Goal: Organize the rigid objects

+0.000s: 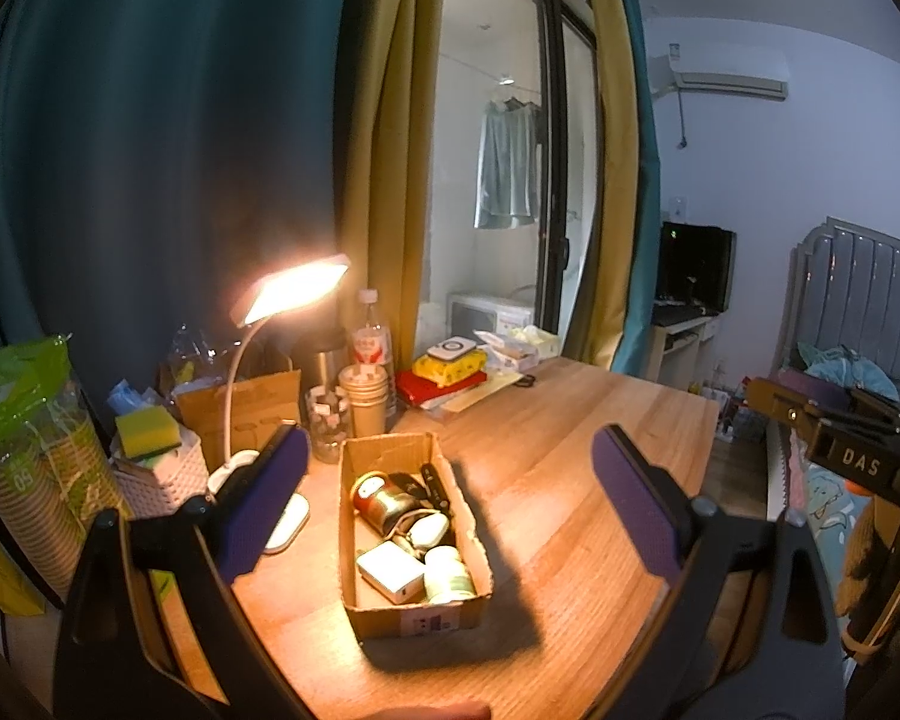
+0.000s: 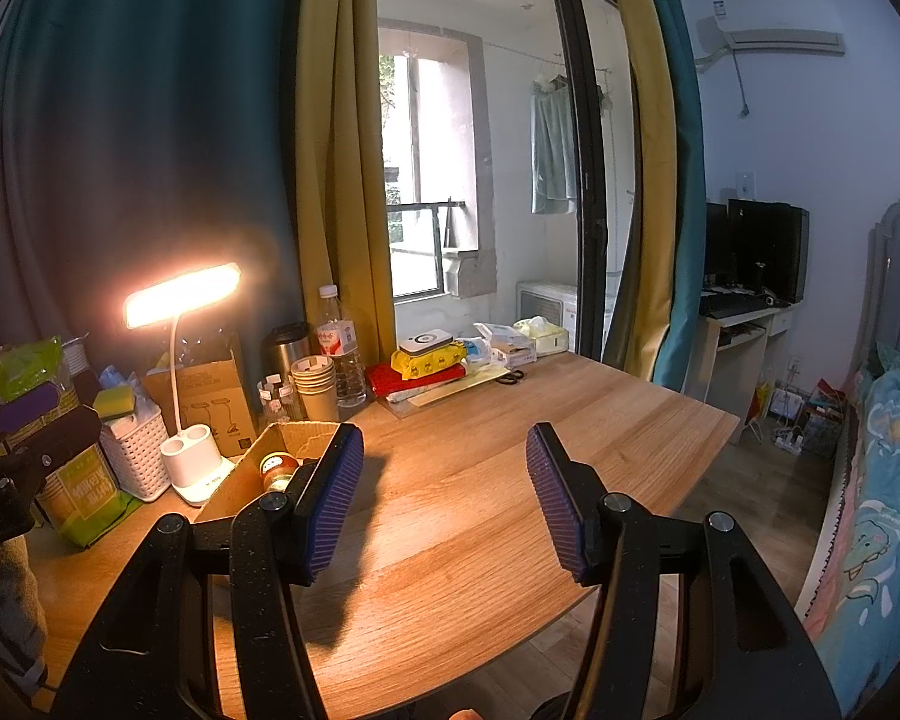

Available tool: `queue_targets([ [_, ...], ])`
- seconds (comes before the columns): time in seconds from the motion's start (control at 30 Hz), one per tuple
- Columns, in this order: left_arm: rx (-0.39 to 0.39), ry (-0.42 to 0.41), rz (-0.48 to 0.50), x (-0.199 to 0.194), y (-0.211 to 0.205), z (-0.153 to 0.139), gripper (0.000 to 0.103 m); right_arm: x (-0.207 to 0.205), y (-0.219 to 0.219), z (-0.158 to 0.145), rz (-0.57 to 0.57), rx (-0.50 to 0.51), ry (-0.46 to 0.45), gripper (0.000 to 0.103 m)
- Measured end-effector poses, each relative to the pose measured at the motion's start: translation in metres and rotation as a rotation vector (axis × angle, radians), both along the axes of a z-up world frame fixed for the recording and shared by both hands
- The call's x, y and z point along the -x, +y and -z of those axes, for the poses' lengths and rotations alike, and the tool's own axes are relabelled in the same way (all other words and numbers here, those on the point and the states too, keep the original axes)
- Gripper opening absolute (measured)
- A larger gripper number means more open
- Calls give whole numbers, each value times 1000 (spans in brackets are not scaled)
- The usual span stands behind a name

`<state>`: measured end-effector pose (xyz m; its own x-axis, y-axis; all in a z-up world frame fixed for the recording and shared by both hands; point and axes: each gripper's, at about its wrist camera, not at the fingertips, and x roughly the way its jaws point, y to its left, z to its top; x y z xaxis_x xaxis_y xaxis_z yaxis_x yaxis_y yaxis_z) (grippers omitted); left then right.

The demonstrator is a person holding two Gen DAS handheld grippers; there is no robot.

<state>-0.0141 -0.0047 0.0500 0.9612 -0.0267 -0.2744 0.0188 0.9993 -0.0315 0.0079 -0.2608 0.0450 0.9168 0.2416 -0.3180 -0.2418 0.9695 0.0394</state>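
The cardboard box (image 1: 414, 534) sits on the wooden worktop (image 1: 570, 480) close to its left edge, just beside the white base of the lit desk lamp (image 1: 294, 294), and its long axis runs from the near edge of the worktop toward the far one. Inside lie the rigid things already gathered: a red-and-gold tin (image 1: 384, 501) toward the far end, a black remote-like piece (image 1: 435, 480) beside it, a white charger block (image 1: 390, 570) and a white jar with a green label (image 1: 448, 576) at the near end. The left tool (image 1: 450, 510) hangs above the box with its fingers spread wide and nothing between them, the box lying straight ahead and below, framed between the two purple pads (image 1: 264, 504). The right tool (image 2: 444, 498) is likewise spread and empty, held over bare worktop, with the box (image 2: 270, 462) off to its left and partly hidden behind its left finger. The left hand is clearly the nearer to the box. No loose task item shows on the open middle of the worktop; by my judgement the sorting is largely done, and any further move on the box would suit the left tool, gripping across the short width.
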Motion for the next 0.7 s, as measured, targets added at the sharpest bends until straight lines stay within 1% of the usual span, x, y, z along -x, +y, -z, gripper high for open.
queue_targets([
  [0.7, 1, -3, 0, 0, 3, 1, 96, -1, 1, 1, -1, 1, 2, 60],
])
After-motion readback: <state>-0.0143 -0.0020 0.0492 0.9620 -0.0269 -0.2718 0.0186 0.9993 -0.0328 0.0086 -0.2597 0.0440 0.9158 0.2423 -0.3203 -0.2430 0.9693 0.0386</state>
